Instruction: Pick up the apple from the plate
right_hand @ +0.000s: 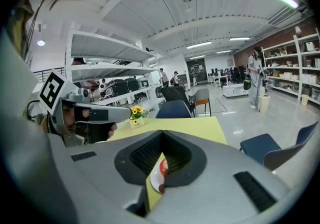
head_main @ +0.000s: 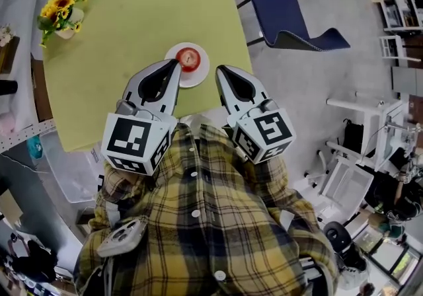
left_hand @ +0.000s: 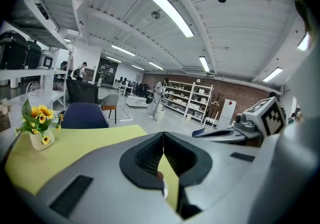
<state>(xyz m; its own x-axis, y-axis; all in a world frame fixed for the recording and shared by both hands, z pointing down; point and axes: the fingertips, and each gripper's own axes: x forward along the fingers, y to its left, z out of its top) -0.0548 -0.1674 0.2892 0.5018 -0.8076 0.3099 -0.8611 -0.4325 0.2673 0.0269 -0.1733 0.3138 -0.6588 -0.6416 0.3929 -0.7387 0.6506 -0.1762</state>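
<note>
A red apple (head_main: pixel 188 58) lies on a small white plate (head_main: pixel 198 78) near the front edge of the yellow-green table (head_main: pixel 119 70). My left gripper (head_main: pixel 177 63) is shut with nothing in it, and its tip sits at the plate's left rim. My right gripper (head_main: pixel 219 70) is also shut and empty, just right of the plate. In the right gripper view the apple (right_hand: pixel 163 167) and plate (right_hand: pixel 154 184) show through the gap behind the closed jaws (right_hand: pixel 161 132). The left gripper view gives only a sliver of the apple (left_hand: pixel 159 174) behind its closed tips (left_hand: pixel 163 134).
A pot of sunflowers (head_main: pixel 61 16) stands at the table's far left corner. A blue chair (head_main: pixel 291 24) is on the floor to the right of the table. White furniture (head_main: pixel 350 176) stands further right. The table's front edge runs just below the plate.
</note>
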